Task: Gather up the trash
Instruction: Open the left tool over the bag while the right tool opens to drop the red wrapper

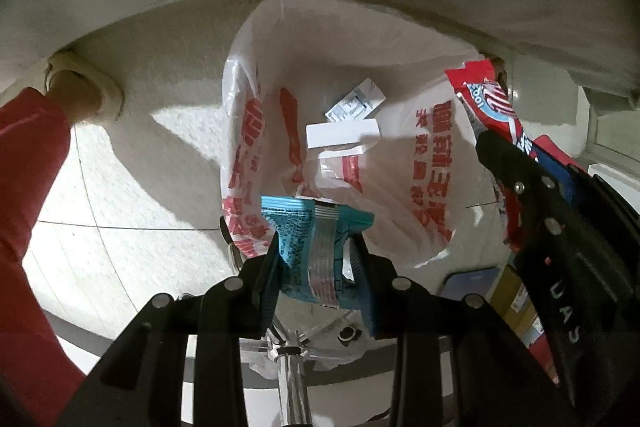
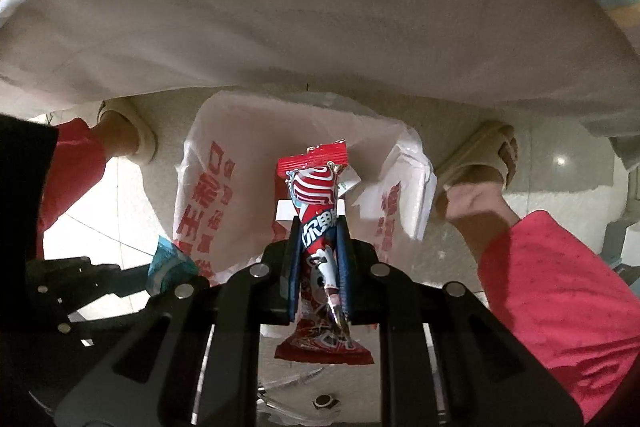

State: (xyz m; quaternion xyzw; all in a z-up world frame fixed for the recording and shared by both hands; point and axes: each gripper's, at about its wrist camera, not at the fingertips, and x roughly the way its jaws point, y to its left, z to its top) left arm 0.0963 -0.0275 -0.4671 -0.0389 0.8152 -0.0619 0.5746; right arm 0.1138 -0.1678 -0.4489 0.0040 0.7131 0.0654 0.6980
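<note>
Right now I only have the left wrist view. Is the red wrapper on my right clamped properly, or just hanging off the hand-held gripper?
Observer: Clamped. The right hand-held gripper pinches the red wrapper around its middle, both ends sticking out.
Operator: Is it over the bag?
Observer: Yes, its top end points into the open mouth of the white plastic bag.
Operator: Anything near the bag on that side?
Observer: A slippered foot stands on the floor just right of the bag's rim.
</note>
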